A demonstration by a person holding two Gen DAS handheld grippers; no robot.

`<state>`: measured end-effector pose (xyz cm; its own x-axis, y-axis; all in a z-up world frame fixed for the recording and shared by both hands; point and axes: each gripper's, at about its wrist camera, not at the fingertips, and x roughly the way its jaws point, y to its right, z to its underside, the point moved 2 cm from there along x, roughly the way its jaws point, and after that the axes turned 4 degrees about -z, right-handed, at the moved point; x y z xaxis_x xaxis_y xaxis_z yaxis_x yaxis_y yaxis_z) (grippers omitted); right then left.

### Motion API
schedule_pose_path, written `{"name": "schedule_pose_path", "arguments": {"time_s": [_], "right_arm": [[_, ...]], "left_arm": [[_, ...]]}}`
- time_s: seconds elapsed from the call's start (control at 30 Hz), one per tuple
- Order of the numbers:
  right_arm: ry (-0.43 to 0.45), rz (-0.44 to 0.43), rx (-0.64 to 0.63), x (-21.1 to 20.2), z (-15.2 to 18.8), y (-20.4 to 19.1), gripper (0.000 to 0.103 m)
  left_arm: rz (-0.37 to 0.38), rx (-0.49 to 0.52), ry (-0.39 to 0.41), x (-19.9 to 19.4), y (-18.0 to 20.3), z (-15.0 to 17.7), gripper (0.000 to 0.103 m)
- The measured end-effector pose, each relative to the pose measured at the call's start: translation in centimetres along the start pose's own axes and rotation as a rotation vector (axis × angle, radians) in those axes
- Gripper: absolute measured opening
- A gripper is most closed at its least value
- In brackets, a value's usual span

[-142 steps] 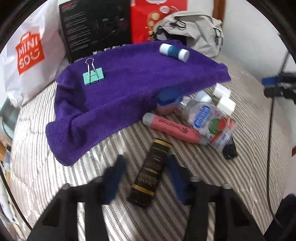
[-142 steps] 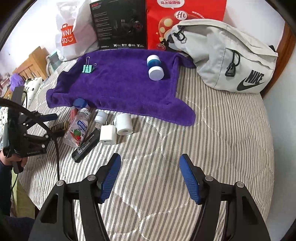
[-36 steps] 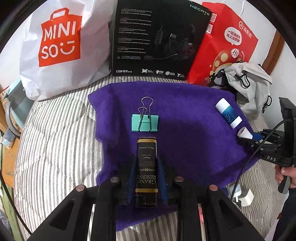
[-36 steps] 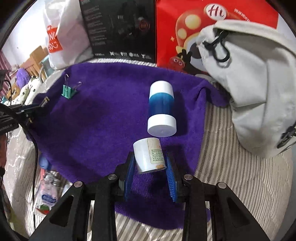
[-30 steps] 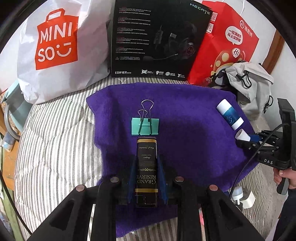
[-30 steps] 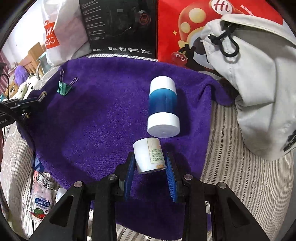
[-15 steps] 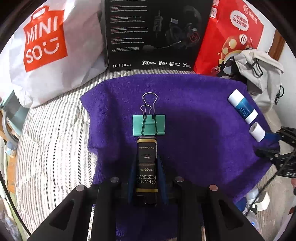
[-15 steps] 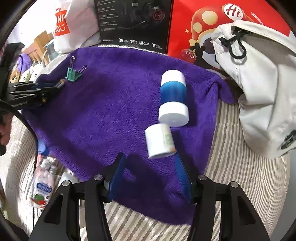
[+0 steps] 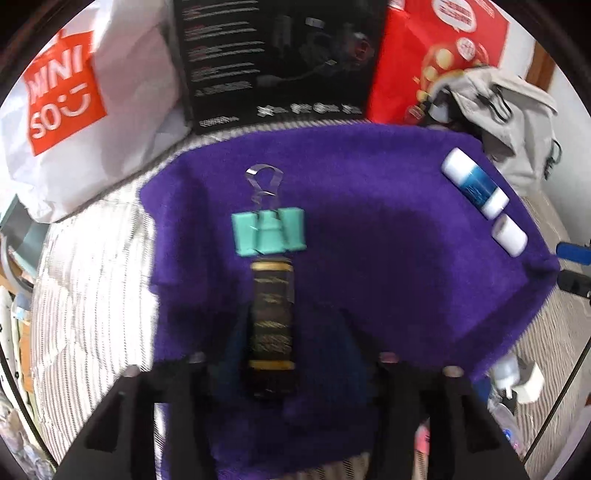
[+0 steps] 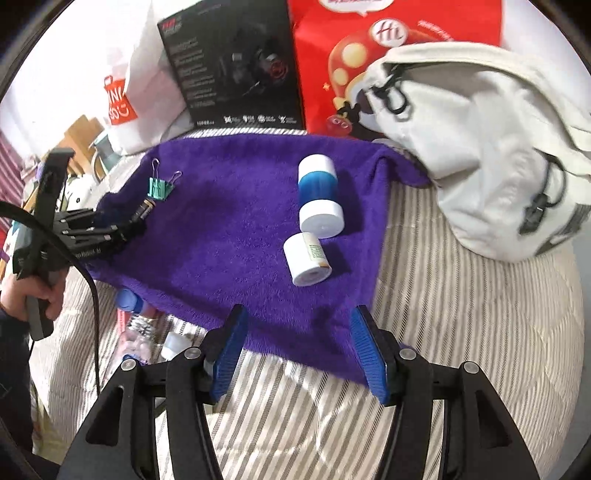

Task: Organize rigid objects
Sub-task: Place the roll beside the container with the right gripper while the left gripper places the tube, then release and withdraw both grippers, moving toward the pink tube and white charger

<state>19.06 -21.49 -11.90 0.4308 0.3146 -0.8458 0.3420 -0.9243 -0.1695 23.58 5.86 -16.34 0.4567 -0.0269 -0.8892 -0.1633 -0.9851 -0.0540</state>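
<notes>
left wrist view: the left gripper [image 9: 291, 354] has its fingers parted either side of a black-and-gold box [image 9: 272, 317], which lies flat on the purple towel [image 9: 388, 266], its far end just short of a teal binder clip [image 9: 269, 232]; the frame is blurred, so contact cannot be told, but it reads as a release, items being lined up end to end. right wrist view: the right gripper [image 10: 301, 354] is spread wide and empty over the towel's near edge; a small white bottle [image 10: 306, 258] lies on its side just in front of a blue-and-white container [image 10: 319, 195], likewise in a row. legible writing: "miniso" on the white bag [image 9: 59, 92]; "hi" on the red bag [image 10: 388, 33].
</notes>
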Motion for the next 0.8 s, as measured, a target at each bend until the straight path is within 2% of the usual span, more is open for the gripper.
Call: {"name": "schedule_pose_path", "arguments": {"time_s": [0.07,0.13,0.2,0.3,0.4,0.47,0.7,0.8], "right_arm": [[0.009,0.000,0.002,-0.8,0.4,-0.1,0.059],[0.014,0.002,0.002,-1.7,1.2,-0.2,0.060],[0.017,0.006,0.005,-2.4,1.9,-0.2,0.062],[0.021,0.009,0.014,-3.4,2.9,-0.2,0.062],[0.036,0.003,0.026,-4.4,3.7,-0.2,0.062],[0.044,-0.008,0.034,-4.8,4.2,-0.2,0.063],[0.027,-0.002,0.046,-5.8,6.9,0.2,0.063],[0.013,-0.008,0.064,-5.8,7.8,0.3,0.063]], "left_arm": [[-0.042,-0.014,-0.004,-0.3,0.4,0.3,0.055],[-0.052,-0.053,0.009,-1.1,0.0,0.8,0.055],[-0.044,-0.095,0.024,-2.7,-0.2,1.5,0.055],[-0.053,-0.104,0.047,-5.0,0.2,2.7,0.055],[-0.037,-0.109,0.034,-6.5,1.7,4.5,0.060],[0.007,-0.117,0.013,-6.5,2.7,5.6,0.061],[0.062,-0.194,-0.041,-4.9,4.3,7.8,0.061],[0.047,-0.182,-0.064,-4.0,5.5,7.9,0.061]]}}
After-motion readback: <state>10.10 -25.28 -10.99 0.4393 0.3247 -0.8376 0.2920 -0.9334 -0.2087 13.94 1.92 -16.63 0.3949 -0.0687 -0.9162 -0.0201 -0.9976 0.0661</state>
